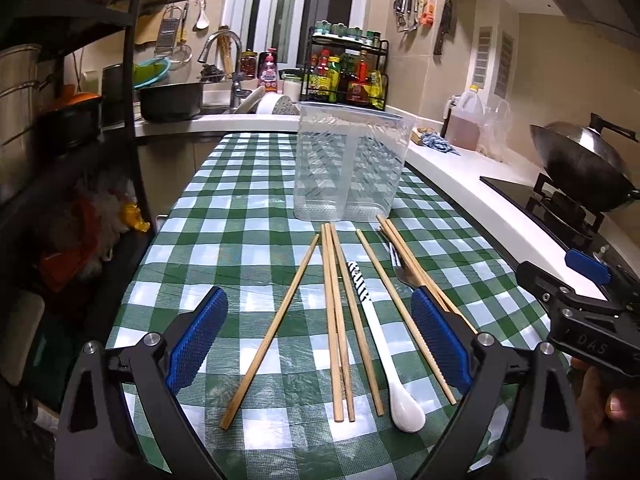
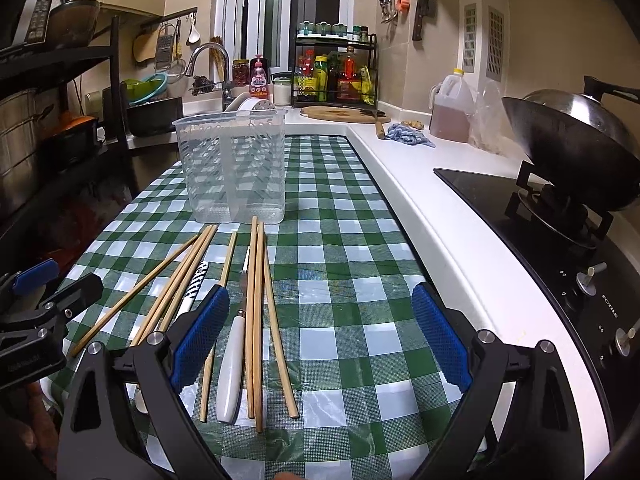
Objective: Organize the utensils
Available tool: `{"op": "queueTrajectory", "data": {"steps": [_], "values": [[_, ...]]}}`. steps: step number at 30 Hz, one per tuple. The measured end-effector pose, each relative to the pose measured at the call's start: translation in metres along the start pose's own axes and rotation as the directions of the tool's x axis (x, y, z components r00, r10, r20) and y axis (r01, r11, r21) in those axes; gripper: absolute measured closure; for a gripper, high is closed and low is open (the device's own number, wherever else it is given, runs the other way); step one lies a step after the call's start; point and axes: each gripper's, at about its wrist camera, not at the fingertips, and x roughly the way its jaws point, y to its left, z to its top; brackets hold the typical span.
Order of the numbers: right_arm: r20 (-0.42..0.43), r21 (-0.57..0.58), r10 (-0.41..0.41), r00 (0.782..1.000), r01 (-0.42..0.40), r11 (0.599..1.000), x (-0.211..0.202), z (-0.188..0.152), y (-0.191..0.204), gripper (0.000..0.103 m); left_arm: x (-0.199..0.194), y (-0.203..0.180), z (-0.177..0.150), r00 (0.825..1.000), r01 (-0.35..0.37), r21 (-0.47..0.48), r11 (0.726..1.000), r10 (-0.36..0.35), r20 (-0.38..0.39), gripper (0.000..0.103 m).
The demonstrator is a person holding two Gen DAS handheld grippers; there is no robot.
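Several wooden chopsticks (image 1: pixel 338 320) (image 2: pixel 256 320) lie fanned out on the green checked tablecloth (image 1: pixel 248 208) (image 2: pixel 340 240). Among them are a white spoon (image 1: pixel 384 344) (image 2: pixel 194 288) with a striped handle and a white-handled fork (image 1: pixel 402 272) (image 2: pixel 232 364). Behind them stands a clear plastic utensil holder (image 1: pixel 352 164) (image 2: pixel 234 168) with two compartments, both holding nothing. My left gripper (image 1: pixel 320 300) (image 2: pixel 60 280) hovers open over the chopsticks and spoon, touching none of them. My right gripper (image 2: pixel 320 292) (image 1: pixel 560 270) is open over the right-hand chopsticks and bare cloth.
A white counter (image 2: pixel 420 184) runs along the table's right edge, with a stove and wok (image 2: pixel 576 152) and an oil jug (image 2: pixel 452 108). Sink, dishes and a spice rack (image 1: pixel 348 68) are at the back. Black shelving (image 1: pixel 60 120) stands at left.
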Motion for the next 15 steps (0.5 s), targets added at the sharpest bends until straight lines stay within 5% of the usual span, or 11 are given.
{"op": "queueTrajectory", "data": {"steps": [15], "values": [[0.010, -0.014, 0.004, 1.000, -0.004, 1.000, -0.0017, 0.0005, 0.0015, 0.013, -0.0005, 0.0002, -0.0008, 1.000, 0.017, -0.008, 1.000, -0.017, 0.000, 0.017]]}}
